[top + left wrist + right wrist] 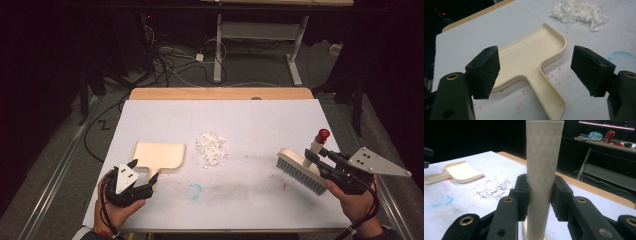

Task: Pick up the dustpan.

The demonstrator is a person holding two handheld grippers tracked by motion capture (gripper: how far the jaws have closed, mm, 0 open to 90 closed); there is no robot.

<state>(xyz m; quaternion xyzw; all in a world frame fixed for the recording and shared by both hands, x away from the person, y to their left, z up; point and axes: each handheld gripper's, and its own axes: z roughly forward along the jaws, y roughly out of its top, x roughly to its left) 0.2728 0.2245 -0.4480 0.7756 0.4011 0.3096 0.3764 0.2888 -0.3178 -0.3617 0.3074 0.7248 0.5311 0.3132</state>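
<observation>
1. Two tongs are at the near edge of the table [150,215], one in each hand.
2. The left tongs [145,175] are wide open. In the left gripper view the two black jaws stand far apart, one on each side of the handle of the cream dustpan [534,52], and they do not touch it.
3. The right tongs [320,160] are squeezed tight on the handle of the brush [300,170]. In the right gripper view the pale handle goes straight up between the two jaws.
4. The brush handle has a red tip [322,133] on top. Its grey bristles point down at the table on the right side. I cannot tell if they touch it.
5. The dustpan lies flat on the left side — its open mouth faces away from the person.
6. A small heap of white paper bits [211,148] sits in the middle, just right of the dustpan and well apart from the brush.
7. A faint blue mark [194,189] is on the table nearer the person.
</observation>
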